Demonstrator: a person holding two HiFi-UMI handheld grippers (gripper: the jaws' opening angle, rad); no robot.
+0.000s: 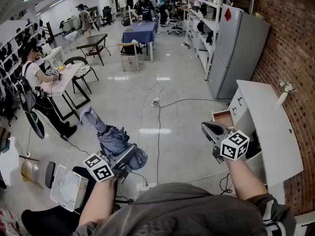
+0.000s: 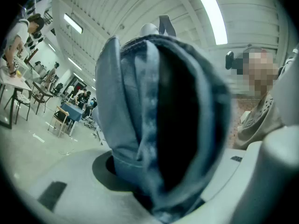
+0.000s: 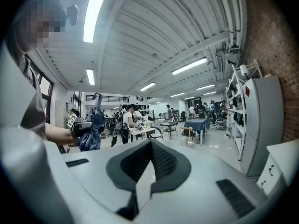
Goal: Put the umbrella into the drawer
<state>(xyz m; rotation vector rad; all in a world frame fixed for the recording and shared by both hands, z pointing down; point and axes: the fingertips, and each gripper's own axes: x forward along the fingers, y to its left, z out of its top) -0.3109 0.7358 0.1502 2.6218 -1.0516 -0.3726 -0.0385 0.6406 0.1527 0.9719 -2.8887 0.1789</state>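
A folded blue-grey umbrella sticks up and away from my left gripper, whose jaws are shut on its lower end. In the left gripper view the umbrella's fabric fills the middle and rises from between the jaws of the left gripper. My right gripper hovers just in front of the open drawer of the white cabinet; its pads meet with nothing between them. The right gripper view shows the umbrella at the left, in the left gripper.
A grey refrigerator stands beyond the cabinet by the brick wall. A vase with flowers sits on the cabinet top. Cables run over the floor. A white fan-like unit lies low left. A person sits at a table on the left.
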